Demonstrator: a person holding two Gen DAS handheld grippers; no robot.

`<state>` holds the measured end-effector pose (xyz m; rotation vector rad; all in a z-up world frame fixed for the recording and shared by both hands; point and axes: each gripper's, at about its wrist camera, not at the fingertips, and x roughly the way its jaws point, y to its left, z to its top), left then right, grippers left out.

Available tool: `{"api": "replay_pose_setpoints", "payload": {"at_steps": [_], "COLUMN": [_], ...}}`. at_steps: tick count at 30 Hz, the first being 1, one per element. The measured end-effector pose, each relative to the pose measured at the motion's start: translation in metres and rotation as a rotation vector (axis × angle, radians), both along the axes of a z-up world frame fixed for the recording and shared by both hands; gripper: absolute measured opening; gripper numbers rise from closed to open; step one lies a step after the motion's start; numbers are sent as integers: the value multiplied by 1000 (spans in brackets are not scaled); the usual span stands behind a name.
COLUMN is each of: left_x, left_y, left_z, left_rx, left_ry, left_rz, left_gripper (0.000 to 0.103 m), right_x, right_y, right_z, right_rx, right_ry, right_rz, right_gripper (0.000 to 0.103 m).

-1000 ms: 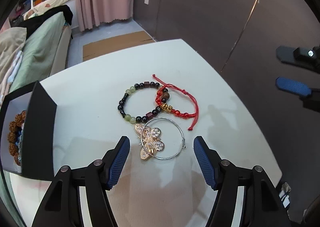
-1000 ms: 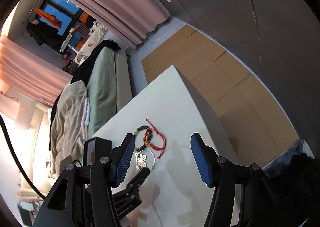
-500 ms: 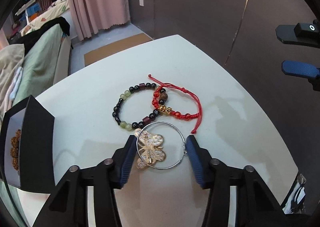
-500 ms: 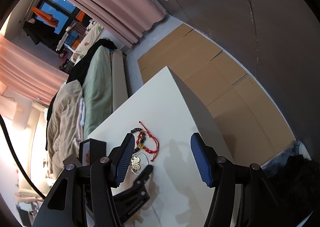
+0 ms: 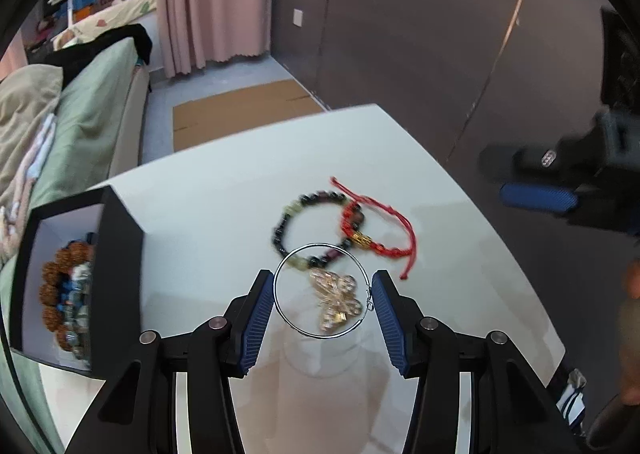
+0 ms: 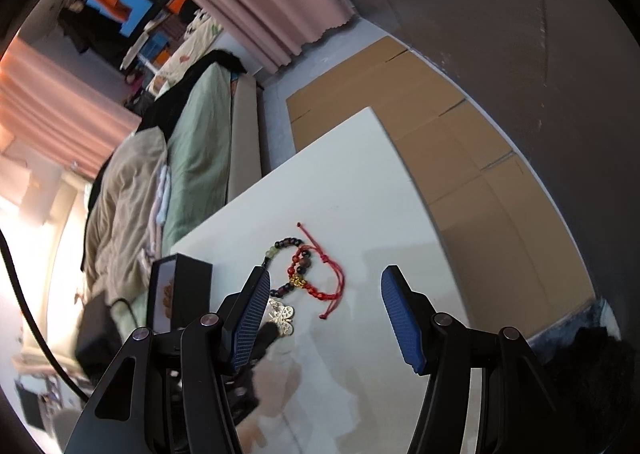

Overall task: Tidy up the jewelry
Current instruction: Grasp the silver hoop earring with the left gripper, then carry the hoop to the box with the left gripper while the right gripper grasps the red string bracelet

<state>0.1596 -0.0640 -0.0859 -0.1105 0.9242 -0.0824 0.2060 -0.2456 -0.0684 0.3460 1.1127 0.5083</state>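
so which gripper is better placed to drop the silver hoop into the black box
Left. The left gripper is closed on the silver hoop, with the black box just beside it. The right gripper is open and empty over the white table.

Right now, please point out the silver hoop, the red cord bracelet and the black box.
silver hoop [image 5: 280,266], left wrist view, upper-left wire.
red cord bracelet [image 5: 411,232], left wrist view, right cord.
black box [image 5: 120,278], left wrist view, outer wall.

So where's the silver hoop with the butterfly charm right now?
In the left wrist view, the silver hoop is clamped between the left gripper pads, just in front of the dark bead bracelet.
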Motion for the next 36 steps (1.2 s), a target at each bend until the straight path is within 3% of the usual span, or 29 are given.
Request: {"api": "replay_pose_setpoints", "payload": {"at_steps": [10,16,22,24,25,26,29,36], "left_x": [-8,-13,-18,-19,-20,-22,-28,-48], "left_y": [51,81,98,102,104,106,112,134], "left_z": [23,33,36,36,37,38,43,53], "left_rx": [-51,-86,-106,-110,-113,-117,-128,-149], "left_ry": [-54,-81,-87,-88,-90,-92,-108,-141], "left_rz": [97,151,175,181,184,187,201,251], "left_gripper": [52,52,52,52,52,52,52,52], "right_x": [15,22,23,22,20,19,13,-8], "right_y": [40,57,75,79,81,82,83,79], "right_z": [-23,-36,-42,-43,-42,-42,-39,-13], "right_rx": [-132,-215,-307,-341,-340,-323,-360,-232], "right_ry": [-13,-18,-42,-63,-70,-54,-64,-97], "right_rz": [83,117,166,176,191,206,190,186], "right_gripper": [56,43,42,33,25,7,8,8]}}
